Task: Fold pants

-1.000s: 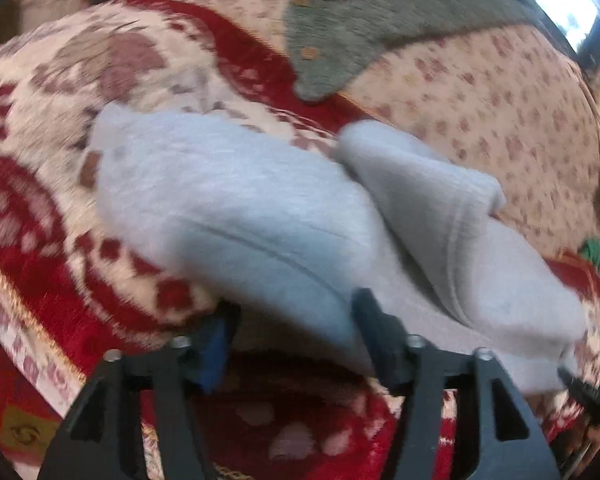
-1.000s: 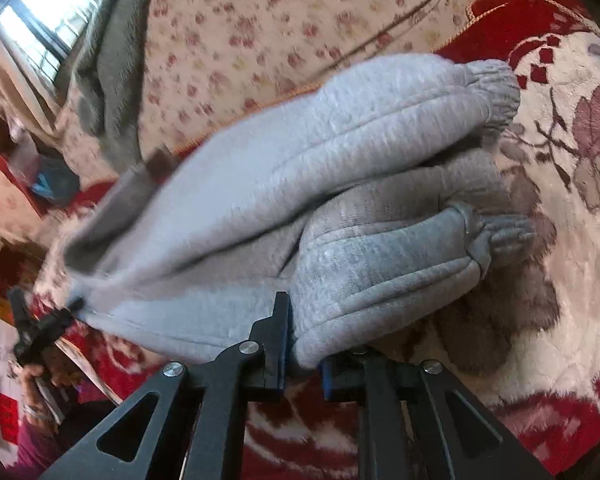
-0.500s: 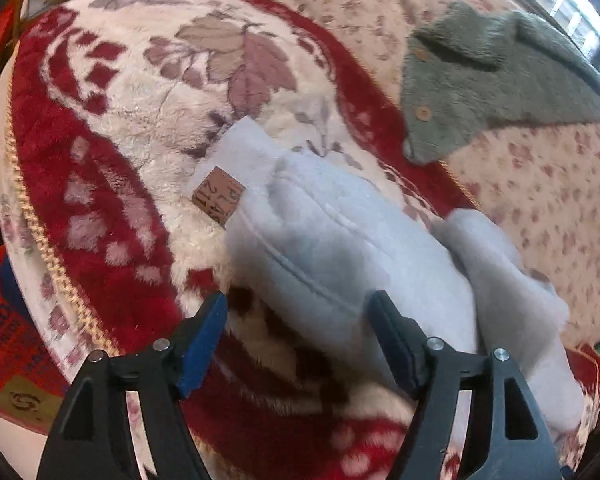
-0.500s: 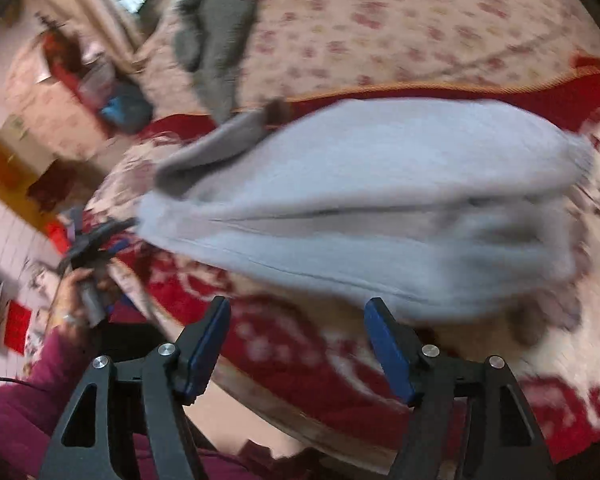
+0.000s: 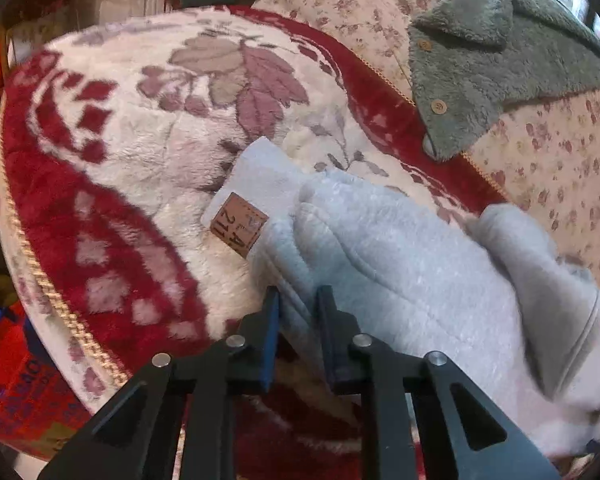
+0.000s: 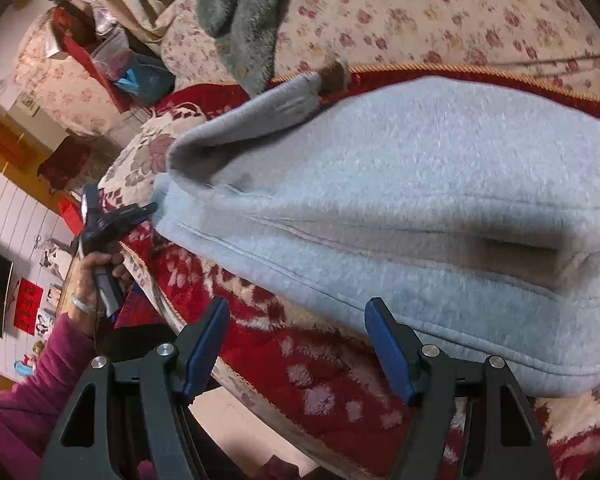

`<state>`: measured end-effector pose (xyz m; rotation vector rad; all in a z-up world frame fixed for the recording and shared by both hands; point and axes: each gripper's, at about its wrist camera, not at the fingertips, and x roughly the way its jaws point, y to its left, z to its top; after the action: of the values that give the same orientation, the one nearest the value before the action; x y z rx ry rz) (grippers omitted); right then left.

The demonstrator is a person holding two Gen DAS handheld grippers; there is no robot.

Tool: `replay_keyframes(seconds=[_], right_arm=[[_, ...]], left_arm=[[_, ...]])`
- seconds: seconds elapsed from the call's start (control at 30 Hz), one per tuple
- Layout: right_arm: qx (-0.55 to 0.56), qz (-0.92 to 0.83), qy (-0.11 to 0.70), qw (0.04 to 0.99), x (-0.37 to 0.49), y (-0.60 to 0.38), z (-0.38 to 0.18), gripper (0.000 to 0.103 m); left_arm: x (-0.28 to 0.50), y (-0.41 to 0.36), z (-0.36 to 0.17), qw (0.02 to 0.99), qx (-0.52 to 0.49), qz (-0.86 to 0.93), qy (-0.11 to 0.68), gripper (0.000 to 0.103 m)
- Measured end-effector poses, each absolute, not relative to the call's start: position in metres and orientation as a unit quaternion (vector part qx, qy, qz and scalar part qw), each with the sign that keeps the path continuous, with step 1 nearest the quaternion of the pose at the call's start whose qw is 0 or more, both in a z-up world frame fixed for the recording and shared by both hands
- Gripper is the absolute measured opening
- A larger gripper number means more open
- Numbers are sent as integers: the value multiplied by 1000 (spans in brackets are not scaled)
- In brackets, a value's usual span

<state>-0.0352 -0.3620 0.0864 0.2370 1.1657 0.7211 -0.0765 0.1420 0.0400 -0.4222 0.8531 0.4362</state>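
Light grey fleece pants (image 5: 400,256) lie folded in a bundle on a red and cream floral blanket (image 5: 112,168). A brown label (image 5: 238,230) shows at their near corner. My left gripper (image 5: 298,300) is shut on the near edge of the pants beside that label. In the right wrist view the pants (image 6: 400,200) fill the middle, and my right gripper (image 6: 296,320) is open and empty just below their lower edge. The left gripper (image 6: 116,216) shows there at the pants' left end, held by a hand.
A grey-green fleece jacket (image 5: 492,60) with buttons lies on a floral bedspread (image 5: 560,140) behind the blanket. The blanket's corded edge (image 5: 44,280) drops off to the left. Clutter and bags (image 6: 112,64) stand beyond the bed.
My left gripper was open around the pants' edge and has shut on it. My right gripper let go of the pants a second ago and stays open, drawn back a little.
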Motion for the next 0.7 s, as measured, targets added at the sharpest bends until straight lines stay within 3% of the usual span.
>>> replay_keyframes(seconds=[0.1,0.13,0.23,0.27,0.7], right_arm=[[102,329,537,770,-36,-363,85,75],[102,330,535,771,-36,-363,86,75],[109,326,529,776,-34,-369,90,75],[111,322,525,780,-34,-371,92,77],[162,265,516,798,-25,-420,92,87]], left_arm=[[-79,137,35,867,-188,210,412,21],[-78,136,33,864,-189,211,417,27],[-82,136,38,863,-204,203,416,72],[-84,134,42,866,-204,202,409,75],[-78,27,105,917,-53,156,362,82]])
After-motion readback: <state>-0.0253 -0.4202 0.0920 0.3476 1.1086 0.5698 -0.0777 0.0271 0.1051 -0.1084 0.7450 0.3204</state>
